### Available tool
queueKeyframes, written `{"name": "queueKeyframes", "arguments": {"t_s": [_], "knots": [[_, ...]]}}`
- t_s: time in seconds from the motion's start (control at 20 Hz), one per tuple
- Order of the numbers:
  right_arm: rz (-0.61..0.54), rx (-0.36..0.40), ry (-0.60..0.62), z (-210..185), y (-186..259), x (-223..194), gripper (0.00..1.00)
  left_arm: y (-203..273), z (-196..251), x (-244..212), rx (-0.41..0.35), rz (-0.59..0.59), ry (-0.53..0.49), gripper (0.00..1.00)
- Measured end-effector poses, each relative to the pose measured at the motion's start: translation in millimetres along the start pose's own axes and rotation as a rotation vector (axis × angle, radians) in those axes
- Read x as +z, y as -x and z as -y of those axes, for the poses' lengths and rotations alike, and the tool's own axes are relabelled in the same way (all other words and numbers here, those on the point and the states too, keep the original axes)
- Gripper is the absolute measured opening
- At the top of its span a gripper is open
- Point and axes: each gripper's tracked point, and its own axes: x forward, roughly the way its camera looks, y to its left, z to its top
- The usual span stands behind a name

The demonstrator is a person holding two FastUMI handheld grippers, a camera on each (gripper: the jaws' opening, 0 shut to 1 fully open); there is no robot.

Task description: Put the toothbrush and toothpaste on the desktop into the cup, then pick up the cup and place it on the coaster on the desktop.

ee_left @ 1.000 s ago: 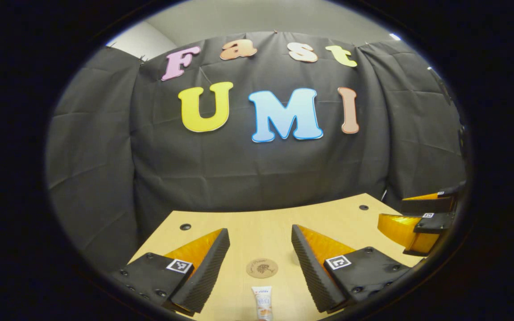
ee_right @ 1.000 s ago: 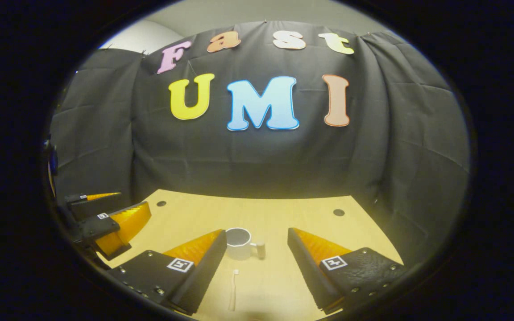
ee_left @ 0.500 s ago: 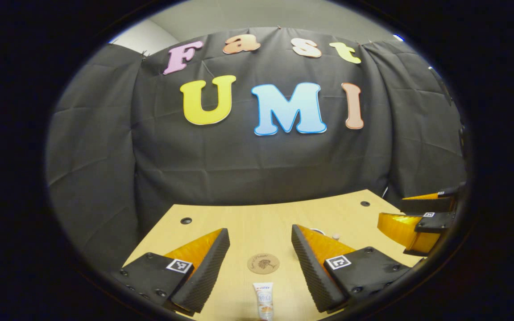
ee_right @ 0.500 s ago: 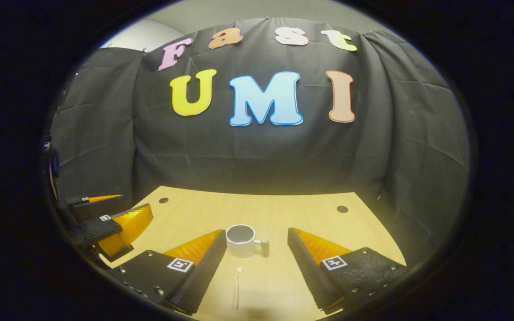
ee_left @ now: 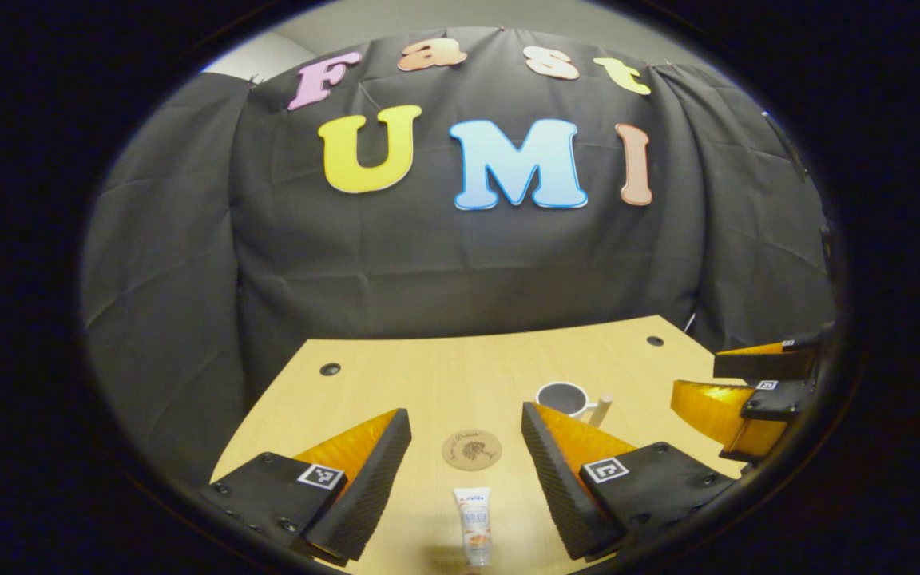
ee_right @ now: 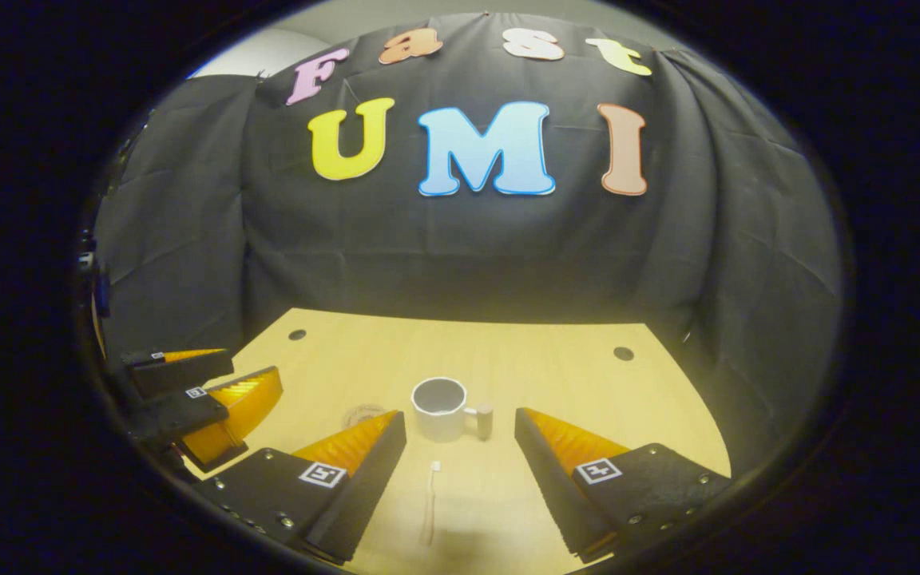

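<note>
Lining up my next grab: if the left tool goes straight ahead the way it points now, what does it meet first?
The toothpaste, lying on the desk between the open fingers of the left tool. Beyond it sits the coaster. The tool seems to hang above the desk, so a level push might pass over both; depth is unclear.

Printing on the toothpaste [ee_left: 473, 527] tube and an emblem on the coaster [ee_left: 472, 449], at its 12 o'clock, are too small to read.
</note>
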Motion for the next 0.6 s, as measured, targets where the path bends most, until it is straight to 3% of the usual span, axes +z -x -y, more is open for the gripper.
{"name": "queueKeyframes", "arguments": {"t_s": [0.6], "knots": [[-0.216, 0.060, -0.021, -24.8, -35.3, -69.0, 0.89, -26.1, -2.5, -112.7, -0.042, -0.298, 0.013, 0.94]]}}
